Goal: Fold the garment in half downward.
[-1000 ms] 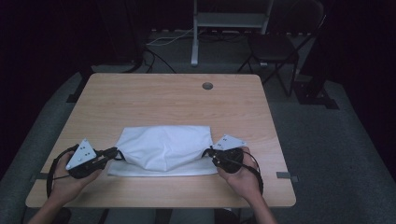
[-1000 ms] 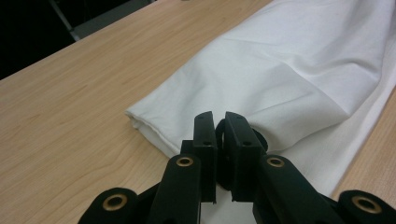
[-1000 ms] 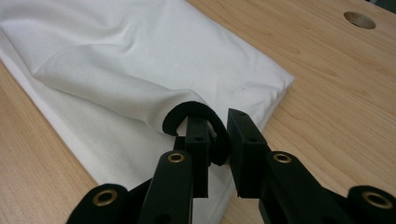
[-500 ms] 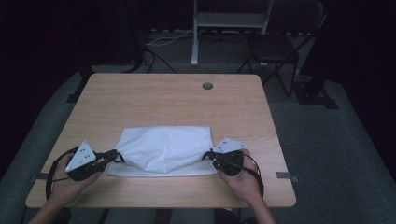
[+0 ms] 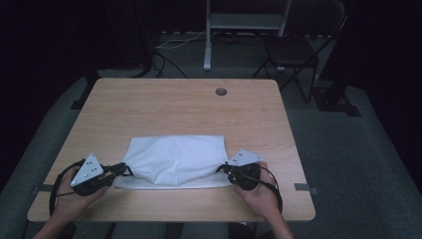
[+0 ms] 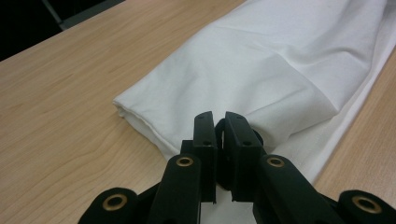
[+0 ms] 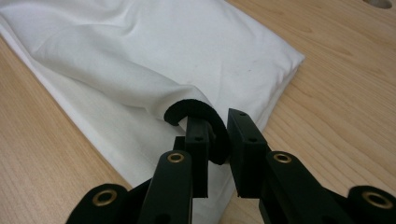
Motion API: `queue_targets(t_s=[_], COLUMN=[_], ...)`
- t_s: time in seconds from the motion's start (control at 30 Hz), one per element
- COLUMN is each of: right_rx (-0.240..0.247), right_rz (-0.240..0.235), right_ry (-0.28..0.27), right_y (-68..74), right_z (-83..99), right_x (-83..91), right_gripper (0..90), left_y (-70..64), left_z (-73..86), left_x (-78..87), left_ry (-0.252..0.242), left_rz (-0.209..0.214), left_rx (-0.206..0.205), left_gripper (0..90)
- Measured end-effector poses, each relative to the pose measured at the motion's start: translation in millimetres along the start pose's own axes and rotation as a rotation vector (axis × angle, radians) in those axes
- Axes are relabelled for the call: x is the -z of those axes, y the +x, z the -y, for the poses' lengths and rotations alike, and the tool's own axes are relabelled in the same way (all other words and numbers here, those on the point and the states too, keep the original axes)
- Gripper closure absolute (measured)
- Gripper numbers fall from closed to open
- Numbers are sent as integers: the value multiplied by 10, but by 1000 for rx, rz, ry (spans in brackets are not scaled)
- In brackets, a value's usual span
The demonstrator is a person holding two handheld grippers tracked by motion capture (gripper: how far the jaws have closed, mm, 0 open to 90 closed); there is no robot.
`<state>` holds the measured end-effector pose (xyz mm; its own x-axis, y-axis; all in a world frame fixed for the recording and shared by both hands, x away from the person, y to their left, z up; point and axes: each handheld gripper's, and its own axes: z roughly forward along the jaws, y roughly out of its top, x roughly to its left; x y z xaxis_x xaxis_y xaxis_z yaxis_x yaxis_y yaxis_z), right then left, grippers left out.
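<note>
Lying on the near half of the wooden table (image 5: 164,107), the white cloth (image 5: 175,159) is folded over on itself, its upper layer bunched and its lower layer flat against the wood. The left gripper (image 5: 121,170) sits at the cloth's nine o'clock edge, jaws nearly together and pinching a fold of the fabric (a sliver of gap shows between them in the left gripper view). The right gripper (image 5: 223,169) sits at the three o'clock edge, jaws close together on a dark-edged loop of the cloth, which curls over one jaw. A round hole (image 5: 221,91) lies in the tabletop at twelve o'clock, well apart from the cloth.
</note>
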<state>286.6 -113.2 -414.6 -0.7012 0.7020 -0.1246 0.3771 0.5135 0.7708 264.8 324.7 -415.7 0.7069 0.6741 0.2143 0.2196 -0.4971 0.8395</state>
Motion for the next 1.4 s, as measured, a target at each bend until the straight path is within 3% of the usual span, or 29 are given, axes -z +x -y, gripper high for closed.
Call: queue_targets(t_s=[0.5, 0.93, 1.2, 1.4], right_rx=[14, 48, 28, -7], right_rz=[-25, -70, -81, -55], right_ry=[45, 100, 43, -7], right_y=[12, 27, -4, -70], right_z=[100, 196, 144, -23], right_x=[-12, 90, 221, 194], right_gripper=[764, 678, 634, 619], left_y=[-29, 17, 73, 155], left_z=[86, 124, 140, -3], left_x=[-22, 91, 250, 250], left_ry=[29, 3, -31, -58], left_rz=[27, 35, 37, 30], left_rx=[11, 31, 57, 63], left_gripper=[825, 777, 750, 733])
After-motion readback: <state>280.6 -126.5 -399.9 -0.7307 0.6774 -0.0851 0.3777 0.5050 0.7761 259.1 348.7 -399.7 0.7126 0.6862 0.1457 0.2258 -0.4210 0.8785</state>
